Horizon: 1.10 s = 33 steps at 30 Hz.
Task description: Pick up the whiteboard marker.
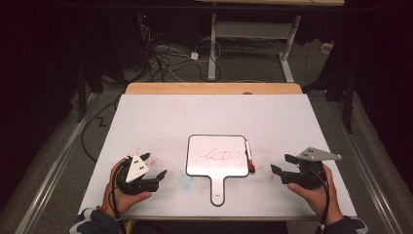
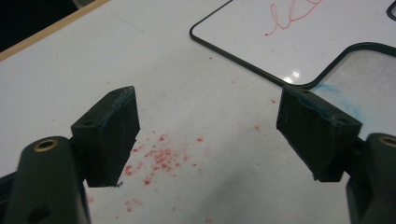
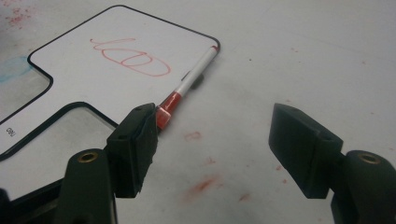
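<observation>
Both my grippers empty, jaws apart: right gripper has marker just ahead-left, left gripper has whiteboard ahead-right on bench.

Gripper gaping, red specks, whiteboard corner

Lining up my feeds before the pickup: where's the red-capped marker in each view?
High view: marker lies along the whiteboard's right edge, centre.
Left gripper view: not in it.
Right gripper view: upper centre, slanting, cap near the left jaw.
Shared landmark: the red scribble.
</observation>
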Motion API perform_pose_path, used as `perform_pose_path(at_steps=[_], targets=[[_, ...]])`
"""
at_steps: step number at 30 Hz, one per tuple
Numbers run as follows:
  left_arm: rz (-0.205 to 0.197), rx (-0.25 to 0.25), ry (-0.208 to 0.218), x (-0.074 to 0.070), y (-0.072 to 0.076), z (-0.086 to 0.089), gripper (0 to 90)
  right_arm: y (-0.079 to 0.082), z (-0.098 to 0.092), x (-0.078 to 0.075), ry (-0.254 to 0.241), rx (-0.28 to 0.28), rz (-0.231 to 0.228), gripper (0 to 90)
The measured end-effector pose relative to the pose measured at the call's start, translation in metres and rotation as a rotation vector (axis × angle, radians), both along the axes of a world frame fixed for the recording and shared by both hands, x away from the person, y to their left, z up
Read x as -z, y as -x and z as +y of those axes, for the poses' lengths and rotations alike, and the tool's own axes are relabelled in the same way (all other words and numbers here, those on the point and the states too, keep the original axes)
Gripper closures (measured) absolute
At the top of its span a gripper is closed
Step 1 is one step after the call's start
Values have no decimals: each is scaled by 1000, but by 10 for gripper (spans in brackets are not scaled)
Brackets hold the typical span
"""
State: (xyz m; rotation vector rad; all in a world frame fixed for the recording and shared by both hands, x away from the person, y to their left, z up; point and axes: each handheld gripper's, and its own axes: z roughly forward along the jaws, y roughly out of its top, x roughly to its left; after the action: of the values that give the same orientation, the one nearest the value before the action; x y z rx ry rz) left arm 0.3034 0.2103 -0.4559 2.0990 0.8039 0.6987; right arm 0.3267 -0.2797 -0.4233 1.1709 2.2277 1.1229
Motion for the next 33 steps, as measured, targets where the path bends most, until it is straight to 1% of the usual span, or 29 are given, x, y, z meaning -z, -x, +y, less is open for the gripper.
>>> perform_pose_path(at_steps=[3,6,9,11,13,14,15,18,22,25,28,29,33], targets=[[-1,1,-4,1,1,0,202,-11,8,0,16,-19,32,347],[3,0,-9,1,1,0,206,-21,16,1,6,-33,93,370],[6,1,-18,3,1,-1,210,-31,25,1,18,-57,127,388],[7,1,-28,3,2,-2,210,-38,32,1,17,-67,165,411],[7,3,-29,3,2,-2,210,-45,38,3,14,-79,203,425],[9,-3,-32,4,2,-3,211,-48,40,4,7,-77,226,427],[9,-6,-37,4,2,-3,213,-51,43,5,1,-82,240,427],[10,-4,-42,4,2,-3,214,-62,51,6,13,-87,273,435],[10,-6,-45,4,3,-3,214,-76,60,9,42,-79,336,462],[13,-10,-55,5,3,-3,214,-82,63,15,59,-77,369,472],[18,-11,-63,6,3,-3,214,-85,65,18,76,-71,390,484],[19,-12,-67,6,3,-3,215,-86,66,18,73,-72,399,488],[17,-12,-69,6,3,-4,216,-86,69,23,96,-77,415,506]])
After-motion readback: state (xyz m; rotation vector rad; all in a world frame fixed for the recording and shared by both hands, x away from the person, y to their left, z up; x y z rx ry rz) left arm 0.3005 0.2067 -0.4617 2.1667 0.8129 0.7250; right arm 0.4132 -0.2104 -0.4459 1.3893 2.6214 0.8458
